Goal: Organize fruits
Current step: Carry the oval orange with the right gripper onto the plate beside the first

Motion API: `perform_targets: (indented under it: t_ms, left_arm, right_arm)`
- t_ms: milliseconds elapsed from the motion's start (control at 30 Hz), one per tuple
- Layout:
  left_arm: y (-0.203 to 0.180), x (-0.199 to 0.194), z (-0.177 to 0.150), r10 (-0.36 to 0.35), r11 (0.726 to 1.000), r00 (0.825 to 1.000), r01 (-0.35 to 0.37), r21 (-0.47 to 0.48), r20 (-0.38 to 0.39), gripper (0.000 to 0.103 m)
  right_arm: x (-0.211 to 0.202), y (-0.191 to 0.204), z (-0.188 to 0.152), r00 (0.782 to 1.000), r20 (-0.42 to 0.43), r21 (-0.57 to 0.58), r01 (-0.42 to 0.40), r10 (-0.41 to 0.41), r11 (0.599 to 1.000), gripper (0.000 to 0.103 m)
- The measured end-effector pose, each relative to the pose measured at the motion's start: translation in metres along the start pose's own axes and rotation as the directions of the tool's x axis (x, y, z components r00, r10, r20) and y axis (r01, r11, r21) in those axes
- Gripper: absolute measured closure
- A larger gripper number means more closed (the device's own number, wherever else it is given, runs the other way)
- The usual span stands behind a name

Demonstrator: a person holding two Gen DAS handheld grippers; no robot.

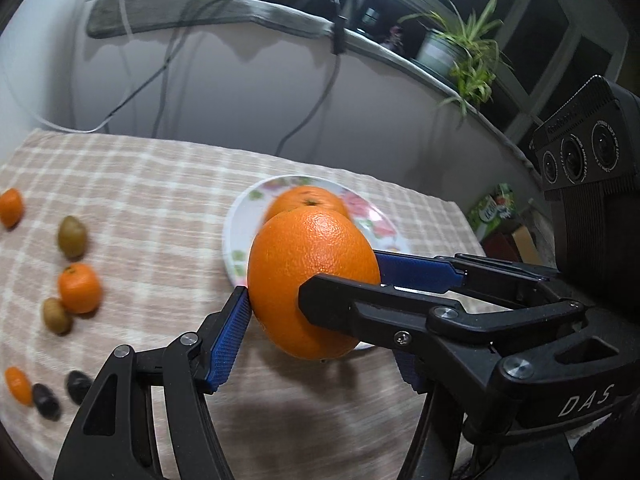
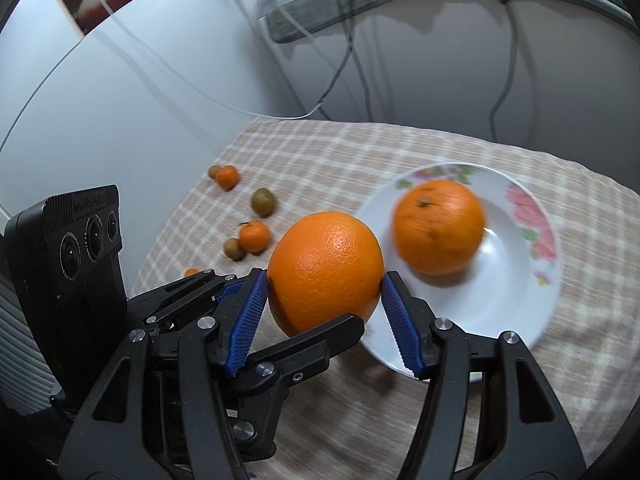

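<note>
Over the checked cloth (image 2: pixel 320 152), both tongs clamp the orange (image 2: pixel 325 270), stem unseen.

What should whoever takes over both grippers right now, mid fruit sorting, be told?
Left gripper: shut on the held orange.
Right gripper: shut on the same orange, from another side.
The held orange is in the air by the edge of the plate.
Done: a second orange lies on the plate.
Left: probably set the held orange on the plate; tangerines, green fruits and dark fruits lie loose on the checked cloth.
</note>
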State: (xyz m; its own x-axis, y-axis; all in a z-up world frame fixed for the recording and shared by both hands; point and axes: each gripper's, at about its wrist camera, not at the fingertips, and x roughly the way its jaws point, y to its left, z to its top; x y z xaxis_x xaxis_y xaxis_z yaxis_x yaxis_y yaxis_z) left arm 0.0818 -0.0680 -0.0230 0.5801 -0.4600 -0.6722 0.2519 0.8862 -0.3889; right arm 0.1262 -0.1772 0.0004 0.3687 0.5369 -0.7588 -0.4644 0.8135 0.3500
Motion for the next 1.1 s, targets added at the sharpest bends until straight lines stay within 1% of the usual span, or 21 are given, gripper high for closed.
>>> perform_targets:
  t_ms: [233,367,733,1100]
  left_arm:
    - [-0.031,0.022,0.002,-0.039,0.998,0.999,0.041,0.046,-0.034,0.038]
    - [-0.043,0.033,0.004,-0.052,0.997,0.997,0.055,0.062,-0.049,0.038]
    - [-0.057,0.058,0.013,-0.06,0.994,0.995,0.067,0.088,-0.081,0.038]
    - [-0.061,0.072,0.015,-0.043,0.994,0.994,0.054,0.1,-0.101,0.038]
  right_arm:
    - [-0.022,-0.031,-0.007,0.999,0.022,0.045,0.041,-0.042,0.998,0.041]
    - [-0.03,-0.048,-0.011,0.998,0.027,0.069,0.057,-0.059,0.996,0.041]
    - [-0.039,-0.077,-0.012,0.995,0.038,0.113,0.087,-0.092,0.99,0.041]
    - [-0.036,-0.087,-0.012,0.994,0.03,0.133,0.099,-0.104,0.986,0.041]
